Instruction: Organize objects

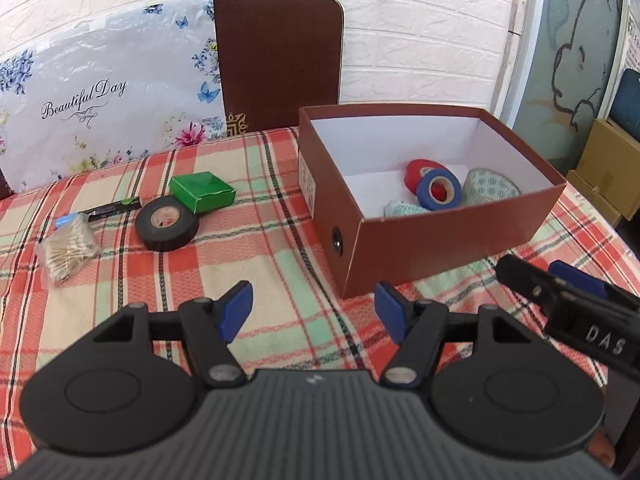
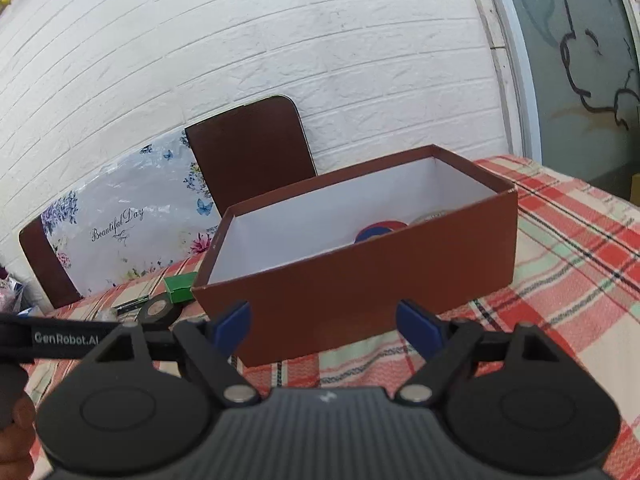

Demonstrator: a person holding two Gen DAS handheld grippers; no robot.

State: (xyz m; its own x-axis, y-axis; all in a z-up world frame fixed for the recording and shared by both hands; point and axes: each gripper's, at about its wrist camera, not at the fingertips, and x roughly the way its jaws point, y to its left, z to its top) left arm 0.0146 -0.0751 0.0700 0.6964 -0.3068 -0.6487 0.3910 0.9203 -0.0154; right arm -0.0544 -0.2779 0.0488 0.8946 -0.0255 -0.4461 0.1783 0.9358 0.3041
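An open brown box (image 1: 452,248) with a white inside stands on the plaid cloth. It holds a red tape roll (image 1: 416,170), a blue tape roll (image 1: 440,189), a patterned roll (image 1: 494,188) and a pale roll (image 1: 404,210). Left of the box lie a black tape roll (image 1: 167,222), a green carton (image 1: 202,192), a black marker (image 1: 114,208) and a pack of cotton swabs (image 1: 68,252). My left gripper (image 1: 314,314) is open above the cloth near the box's front corner. My right gripper (image 2: 324,326) is open, facing the box (image 2: 360,276), nothing between its fingers.
A brown box lid (image 1: 278,60) and a flowered plastic bag (image 1: 100,96) lean on the white brick wall behind the table. The right gripper's finger (image 1: 560,296) reaches in at the left wrist view's right edge. Cardboard boxes (image 1: 612,172) stand beyond the table's right side.
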